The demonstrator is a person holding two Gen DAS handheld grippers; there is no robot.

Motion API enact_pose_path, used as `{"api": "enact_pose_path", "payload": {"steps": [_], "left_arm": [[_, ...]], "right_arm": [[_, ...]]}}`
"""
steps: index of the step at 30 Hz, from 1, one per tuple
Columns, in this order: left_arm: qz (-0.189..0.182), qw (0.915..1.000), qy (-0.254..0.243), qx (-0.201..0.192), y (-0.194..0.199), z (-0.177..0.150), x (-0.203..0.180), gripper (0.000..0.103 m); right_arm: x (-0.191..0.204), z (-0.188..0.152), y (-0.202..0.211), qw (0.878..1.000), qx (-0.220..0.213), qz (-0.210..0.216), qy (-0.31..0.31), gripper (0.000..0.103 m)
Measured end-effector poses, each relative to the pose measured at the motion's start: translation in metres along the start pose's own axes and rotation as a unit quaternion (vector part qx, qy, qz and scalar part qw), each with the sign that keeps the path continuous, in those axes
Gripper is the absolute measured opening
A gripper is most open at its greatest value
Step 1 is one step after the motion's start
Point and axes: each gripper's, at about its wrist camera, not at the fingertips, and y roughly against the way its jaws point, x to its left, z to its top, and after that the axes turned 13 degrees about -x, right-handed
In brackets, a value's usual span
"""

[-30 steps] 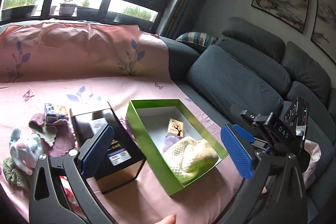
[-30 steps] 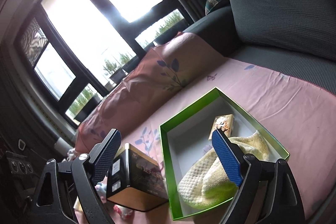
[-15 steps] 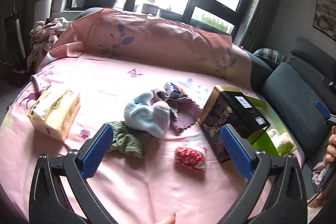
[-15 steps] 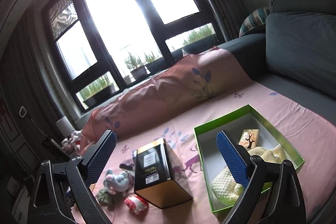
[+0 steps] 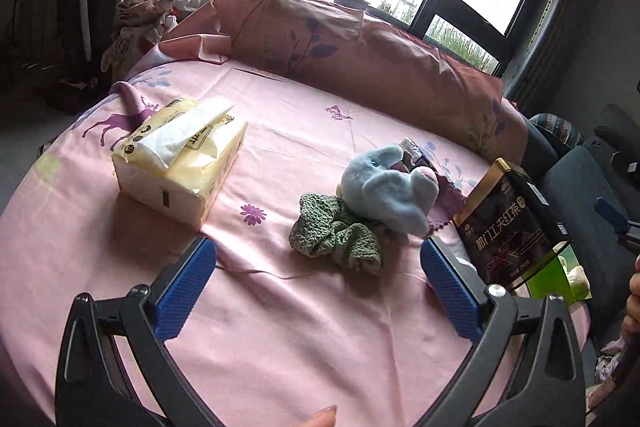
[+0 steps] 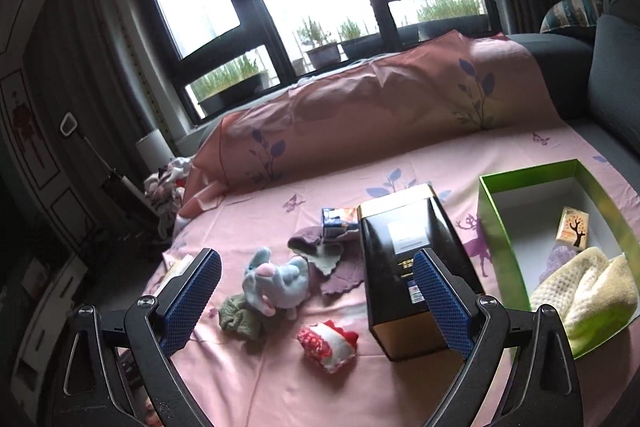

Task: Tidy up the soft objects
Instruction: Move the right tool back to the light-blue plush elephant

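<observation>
Left wrist view
Left tongs [image 5: 316,277]: spread wide, holding nothing, above the pink sheet [image 5: 300,327].
Soft items: pale blue plush toy [image 5: 390,189] rested on crumpled green knitted cloth [image 5: 334,233], near a yellow tissue pack [image 5: 180,159].

Right wrist view
Right tongs [image 6: 316,297]: spread, empty.
Green open box [image 6: 496,223]: contained cream waffle towel [image 6: 588,285]; black-and-gold tin [image 6: 408,267] stood beside it.
Red-and-white plush [image 6: 328,341]: loose on sheet.

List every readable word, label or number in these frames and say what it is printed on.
"祁门工夫红茶": gold characters on the black tea tin.
Tin's white labels: too small to read.
Tissue pack: print partly covered, unreadable.
Small tree-print box in the green box: no legible words.
</observation>
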Motion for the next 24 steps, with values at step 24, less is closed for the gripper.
{"api": "enact_pose_path", "payload": {"steps": [24], "left_arm": [[0.049,0.9966,0.043,0.050,-0.005,0.004,0.036,0.102]], "right_arm": [[0.069,-0.068,-0.157,0.982,0.136,-0.117,0.052,0.064]]}}
